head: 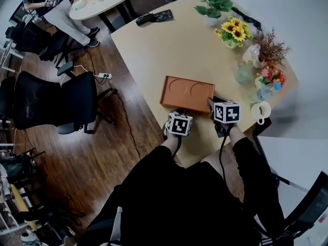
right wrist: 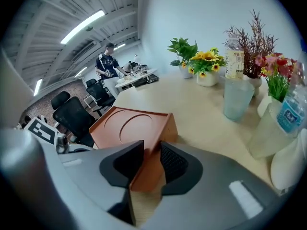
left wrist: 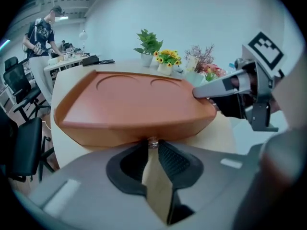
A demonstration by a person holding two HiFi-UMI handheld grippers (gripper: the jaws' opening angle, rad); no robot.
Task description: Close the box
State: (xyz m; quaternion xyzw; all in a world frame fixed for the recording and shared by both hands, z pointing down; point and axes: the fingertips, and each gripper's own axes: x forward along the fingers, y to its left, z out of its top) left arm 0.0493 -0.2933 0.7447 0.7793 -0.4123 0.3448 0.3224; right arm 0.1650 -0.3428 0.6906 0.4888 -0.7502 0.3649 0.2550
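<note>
An orange-brown box (head: 187, 93) with two round recesses in its lid lies flat near the front edge of the beige table (head: 154, 50). My left gripper (head: 176, 111) is at the box's near edge; in the left gripper view it (left wrist: 152, 145) is shut, its tips pinching a small shiny clasp (left wrist: 153, 141) under the lid's front lip (left wrist: 134, 121). My right gripper (head: 213, 103) is at the box's near right corner. In the right gripper view it (right wrist: 149, 159) is shut on the box's side wall (right wrist: 146, 171), with the lid (right wrist: 129, 128) ahead of it.
Along the table's right side stand a green plant (head: 214, 4), sunflowers (head: 233, 32), dried flowers (head: 269, 47), a cup (right wrist: 236, 98), a water bottle (right wrist: 288, 116) and a white mug (head: 260, 110). Black office chairs (head: 56, 104) are on the left. A person (head: 51, 4) stands by a far round table.
</note>
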